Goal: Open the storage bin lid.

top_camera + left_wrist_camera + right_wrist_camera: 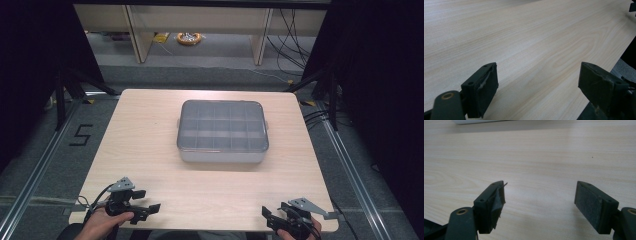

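- A clear plastic compartment box [222,131] with its lid shut sits just beyond the middle of a light wooden table [150,130], well apart from both grippers at the near edge.
- The left gripper [150,210], held in a hand [102,224] at the table's near left corner, has its jaws spread wide with nothing between them; in the left gripper view its worn pads [486,92] frame bare, pale wood grain.
- The right gripper [267,217], at the near right corner, is likewise spread wide and empty; in the right gripper view the box's lower edge [479,121] shows as a white strip at the top, far beyond the jaws.
- The tabletop is rounded at the corners and bare apart from the box.
- The table stands on a grey floor [45,150], where a black figure "5" [81,135] is marked to the left.
- Black cables [292,37] trail across the floor at upper right, and black curtains [30,60] close off both sides.
- Beyond the table, pale desk legs [137,32] stand over a coiled yellow-and-white object [189,38] on the floor.
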Demonstrator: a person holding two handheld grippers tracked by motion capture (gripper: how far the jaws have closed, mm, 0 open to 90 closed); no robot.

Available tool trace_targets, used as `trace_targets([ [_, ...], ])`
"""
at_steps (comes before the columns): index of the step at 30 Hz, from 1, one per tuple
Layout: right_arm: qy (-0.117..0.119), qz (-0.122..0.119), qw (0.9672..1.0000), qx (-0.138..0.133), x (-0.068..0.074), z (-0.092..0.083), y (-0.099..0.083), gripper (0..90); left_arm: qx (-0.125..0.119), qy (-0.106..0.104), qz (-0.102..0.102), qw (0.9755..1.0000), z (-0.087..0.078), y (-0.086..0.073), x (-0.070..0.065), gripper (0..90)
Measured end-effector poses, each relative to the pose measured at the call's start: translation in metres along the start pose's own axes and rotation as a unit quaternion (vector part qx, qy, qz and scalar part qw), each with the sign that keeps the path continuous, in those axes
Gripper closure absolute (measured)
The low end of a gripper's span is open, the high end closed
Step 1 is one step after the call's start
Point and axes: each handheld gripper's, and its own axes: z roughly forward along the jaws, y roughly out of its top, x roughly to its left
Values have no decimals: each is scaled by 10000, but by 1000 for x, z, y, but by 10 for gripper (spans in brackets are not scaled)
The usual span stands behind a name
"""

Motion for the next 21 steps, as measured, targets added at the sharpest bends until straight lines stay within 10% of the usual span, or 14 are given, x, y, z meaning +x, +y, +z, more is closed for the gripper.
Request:
trace_targets([
  [10,88,-107,9995,-274,-7,4,5,257,-122,-51,-174,9998,2,7,4,156],
  [14,282,255,9987,-332,-5,4,7,255,-182,-63,-229,9996,3,12,9,158],
  [18,301,-57,9985,-458,-11,4,13,237,-200,-105,-275,9994,6,19,12,159],
  [21,259,313,9982,-445,-12,-3,22,245,-285,-88,-303,9991,7,29,14,158],
])
